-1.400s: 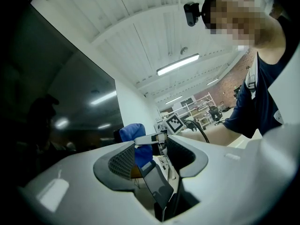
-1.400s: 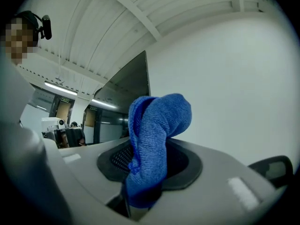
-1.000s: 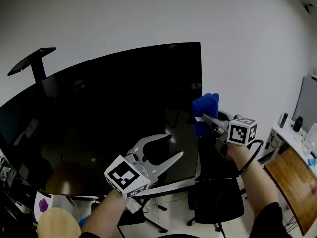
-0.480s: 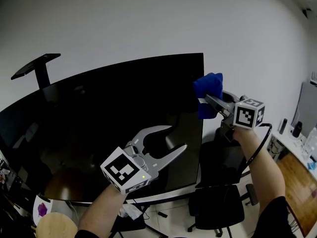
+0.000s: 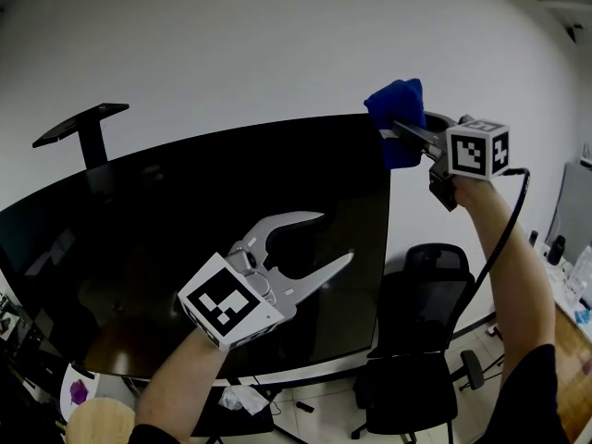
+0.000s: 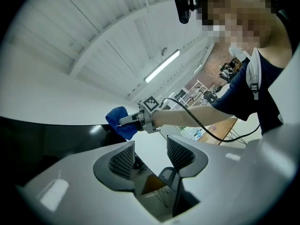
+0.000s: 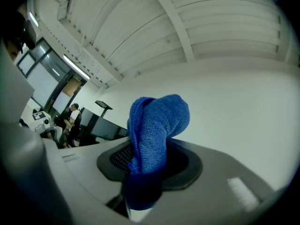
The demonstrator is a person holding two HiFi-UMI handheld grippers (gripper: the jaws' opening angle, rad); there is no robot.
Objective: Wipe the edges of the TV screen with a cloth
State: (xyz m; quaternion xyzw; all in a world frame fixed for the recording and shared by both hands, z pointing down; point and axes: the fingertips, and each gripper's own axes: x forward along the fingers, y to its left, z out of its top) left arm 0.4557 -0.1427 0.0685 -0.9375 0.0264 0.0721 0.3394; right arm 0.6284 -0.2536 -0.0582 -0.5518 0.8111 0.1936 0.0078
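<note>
Loads of bare wall (image 5: 277, 35) above the TV screen (image 5: 166, 229) and off its right edge, all open; only a black stand (image 5: 85, 123) pokes up by the top left; an office chair (image 5: 421, 340) sits below the lower right corner; the right gripper (image 5: 387, 129), clamping a blue cloth (image 5: 398, 100), fills the top right corner; the left gripper (image 5: 335, 239), jaws apart, hangs before the lower screen.

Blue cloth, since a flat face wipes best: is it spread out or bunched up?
Bunched up: the blue cloth is a rounded wad pinched between the right gripper's shut jaws, not laid flat.
</note>
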